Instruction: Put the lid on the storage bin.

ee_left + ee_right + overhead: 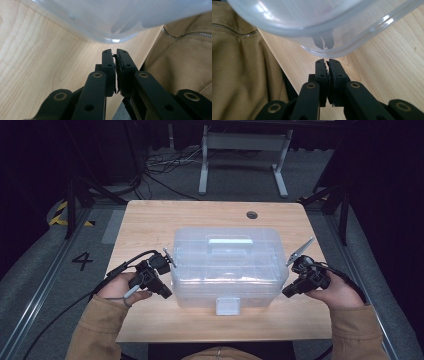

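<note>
A clear plastic storage box (227, 267) with a lid handle and a front latch (227, 306) stands in the middle of the wooden table (150, 222). My left gripper (166, 294) sits at the box's front left corner, jaws pressed together with nothing between them. In the left gripper view the gripper (115, 53) points at the box's rounded lower corner (112, 27), just short of it. My right gripper (287, 292) is at the box's front right corner, also shut and empty. In the right gripper view the gripper (327, 61) faces the box's corner (324, 37).
A person's tan jacket (239, 70) is close behind the table's front edge. A round cable hole (252, 215) lies at the table's far side. Beyond the table stands a grey metal frame (243, 155) on the floor, with cables nearby.
</note>
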`<state>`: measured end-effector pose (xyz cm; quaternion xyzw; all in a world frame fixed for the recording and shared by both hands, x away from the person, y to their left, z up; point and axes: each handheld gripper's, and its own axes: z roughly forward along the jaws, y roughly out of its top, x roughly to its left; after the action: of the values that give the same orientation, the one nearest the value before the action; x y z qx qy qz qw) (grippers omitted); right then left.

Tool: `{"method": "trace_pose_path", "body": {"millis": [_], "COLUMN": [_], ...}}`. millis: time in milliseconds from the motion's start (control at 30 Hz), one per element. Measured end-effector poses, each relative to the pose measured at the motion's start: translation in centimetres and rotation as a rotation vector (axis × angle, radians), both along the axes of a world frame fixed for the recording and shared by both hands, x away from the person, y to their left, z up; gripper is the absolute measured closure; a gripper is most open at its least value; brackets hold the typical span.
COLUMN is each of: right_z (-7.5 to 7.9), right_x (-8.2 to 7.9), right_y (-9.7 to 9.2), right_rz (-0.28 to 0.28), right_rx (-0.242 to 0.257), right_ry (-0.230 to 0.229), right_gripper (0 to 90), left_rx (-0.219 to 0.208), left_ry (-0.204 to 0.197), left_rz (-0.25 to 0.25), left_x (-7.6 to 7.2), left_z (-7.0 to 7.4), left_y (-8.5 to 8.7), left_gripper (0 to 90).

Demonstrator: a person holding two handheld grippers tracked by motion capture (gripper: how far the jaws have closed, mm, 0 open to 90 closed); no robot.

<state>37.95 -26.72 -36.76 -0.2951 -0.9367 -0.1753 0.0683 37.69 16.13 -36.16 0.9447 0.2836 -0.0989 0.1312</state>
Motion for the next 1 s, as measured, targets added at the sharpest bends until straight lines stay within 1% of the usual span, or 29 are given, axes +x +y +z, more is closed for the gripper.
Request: {"method": "trace_pose_path", "body": {"millis": [133,233,300,400,433,467,500,533,600,633,667,700,767,800,867,1000], "right_z": [0.0,0.0,0.0,0.1,0.1,0.2,0.3,0.3,0.4,0.6,0.7,0.7,1.0,1.2,1.5,2.3], "right_x": [0.0,0.1,0.1,0.1,0.1,0.1,0.2,0.2,0.2,0.3,0.3,0.3,0.3,0.3,0.4,0.6], "right_y": [-0.1,-0.1,-0.2,-0.3,-0.3,-0.4,-0.5,-0.5,-0.7,-0.9,-1.0,-1.0,-1.3,-1.5,-1.8,-2.7], "right_rz": [0.003,-0.002,-0.008,-0.011,-0.014,-0.011,-0.017,-0.017,-0.022,-0.025,-0.027,-0.027,-0.035,-0.041,-0.053,-0.083], "right_rx": [-0.001,0.003,0.006,0.010,0.014,0.017,0.024,0.024,0.032,0.043,0.053,0.053,0.071,0.075,0.084,0.129], "right_ry": [-0.003,-0.003,-0.007,-0.013,-0.014,-0.021,-0.026,-0.026,-0.036,-0.040,-0.042,-0.042,-0.056,-0.064,-0.083,-0.126], "right_gripper": [83.5,82.0,81.1,78.6,77.7,76.3,74.3,74.3,72.2,70.8,69.3,69.3,65.6,63.8,62.2,59.4], "left_rx": [-0.012,-0.018,-0.019,-0.038,-0.040,-0.054,-0.054,-0.063,-0.081,-0.096,-0.096,-0.109,-0.122,-0.129,-0.149,-0.177], "left_ry": [-0.001,-0.010,-0.018,-0.026,-0.028,-0.032,-0.032,-0.039,-0.050,-0.066,-0.066,-0.073,-0.091,-0.093,-0.116,-0.139], "left_rz": [0.012,0.019,0.032,0.060,0.062,0.079,0.079,0.086,0.107,0.130,0.130,0.150,0.178,0.189,0.227,0.274], "left_x": [0.1,0.2,0.3,0.5,0.5,0.5,0.5,0.6,0.6,0.6,0.6,0.6,0.6,0.6,0.5,0.3], "left_z": [0.0,0.1,0.2,0.3,0.4,0.5,0.5,0.6,0.9,1.2,1.2,1.3,1.5,1.6,1.8,2.0], "left_y": [0.2,0.4,0.6,0.9,1.0,1.2,1.2,1.4,1.9,2.4,2.4,2.7,3.2,3.4,4.1,4.9], "left_gripper": [82.9,81.6,78.5,75.3,74.7,74.2,73.3,73.3,72.9,71.7,71.7,71.7,70.5,70.5,70.3,70.0]}}
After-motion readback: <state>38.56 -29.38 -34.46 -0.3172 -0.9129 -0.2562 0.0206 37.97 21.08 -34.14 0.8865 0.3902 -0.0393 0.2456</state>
